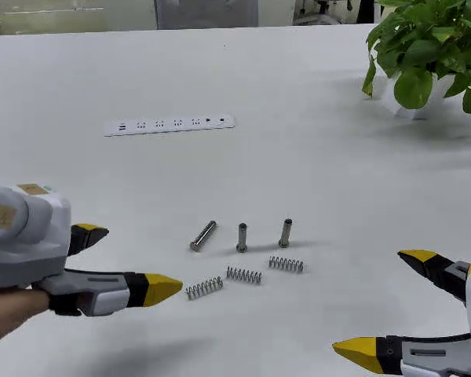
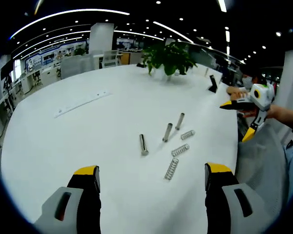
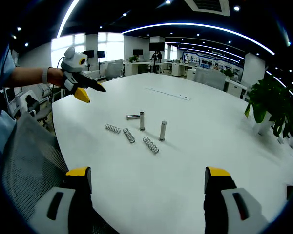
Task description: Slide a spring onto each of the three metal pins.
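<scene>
White surface [image 1: 314,181] across the head view. A little toward 6 o'clock from its centre, three metal pins in a row. At the 9 o'clock end, lying pin [image 1: 203,236], flat on its side, pointing toward 1 o'clock. Next to it, middle pin [image 1: 242,236], upright. At the 3 o'clock end, third pin [image 1: 285,232], also upright.

Just at 6 o'clock of the pins, three springs, flat on the surface in a slanted row, apart from one another, none on a pin. First spring [image 1: 204,287] below the lying pin, second spring [image 1: 243,275] below the middle pin, third spring [image 1: 286,264] close by the foot of the third pin.

Left gripper [image 1: 137,259] at 8 o'clock, jaws released and spread wide, nothing between them, yellow tips aimed toward 3 o'clock, near the first spring but short of it. Right gripper [image 1: 371,300] at 4 o'clock, jaws likewise released and empty, tips aimed toward 9 o'clock, well apart from the third spring.

Farther off, white power strip [image 1: 169,124] flat at 11 o'clock of the pins. Leafy green plant [image 1: 432,39] at 1 o'clock, at the far edge.

In each gripper view, pins and springs ahead of the spread jaws, untouched.
</scene>
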Tool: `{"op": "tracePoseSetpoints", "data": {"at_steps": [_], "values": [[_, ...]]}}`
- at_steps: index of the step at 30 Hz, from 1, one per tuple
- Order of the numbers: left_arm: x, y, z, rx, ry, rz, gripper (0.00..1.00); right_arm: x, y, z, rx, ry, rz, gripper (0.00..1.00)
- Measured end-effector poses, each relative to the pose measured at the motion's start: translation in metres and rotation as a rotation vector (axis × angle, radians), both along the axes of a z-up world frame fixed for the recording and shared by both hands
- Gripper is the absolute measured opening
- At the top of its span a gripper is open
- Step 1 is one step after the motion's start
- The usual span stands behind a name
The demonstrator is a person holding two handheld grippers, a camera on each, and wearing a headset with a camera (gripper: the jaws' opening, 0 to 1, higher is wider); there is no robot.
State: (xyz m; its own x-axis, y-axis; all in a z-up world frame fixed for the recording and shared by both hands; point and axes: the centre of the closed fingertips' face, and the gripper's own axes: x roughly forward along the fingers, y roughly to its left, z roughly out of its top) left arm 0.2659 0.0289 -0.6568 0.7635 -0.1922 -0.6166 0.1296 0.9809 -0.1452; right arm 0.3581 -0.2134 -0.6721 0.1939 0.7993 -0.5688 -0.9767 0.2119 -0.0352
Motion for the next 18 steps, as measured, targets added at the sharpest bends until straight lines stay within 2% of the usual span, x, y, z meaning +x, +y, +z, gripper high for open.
{"op": "tracePoseSetpoints", "data": {"at_steps": [6, 13, 16, 18], "values": [[0.022, 0.0, -0.004, 0.028, 0.044, -0.051, 0.9, -0.002, -0.003, -0.001, -0.013, -0.003, 0.002, 0.97], [0.043, 0.0, -0.015, 0.033, 0.092, -0.109, 0.86, -0.005, -0.002, -0.003, -0.018, -0.001, 0.002, 0.97], [0.052, 0.002, -0.019, 0.012, 0.094, -0.102, 0.83, -0.005, -0.001, -0.002, -0.019, -0.002, 0.007, 0.97], [0.057, 0.0, -0.022, 0.014, 0.095, -0.097, 0.82, -0.005, -0.001, -0.002, -0.019, -0.003, 0.008, 0.97]]}}
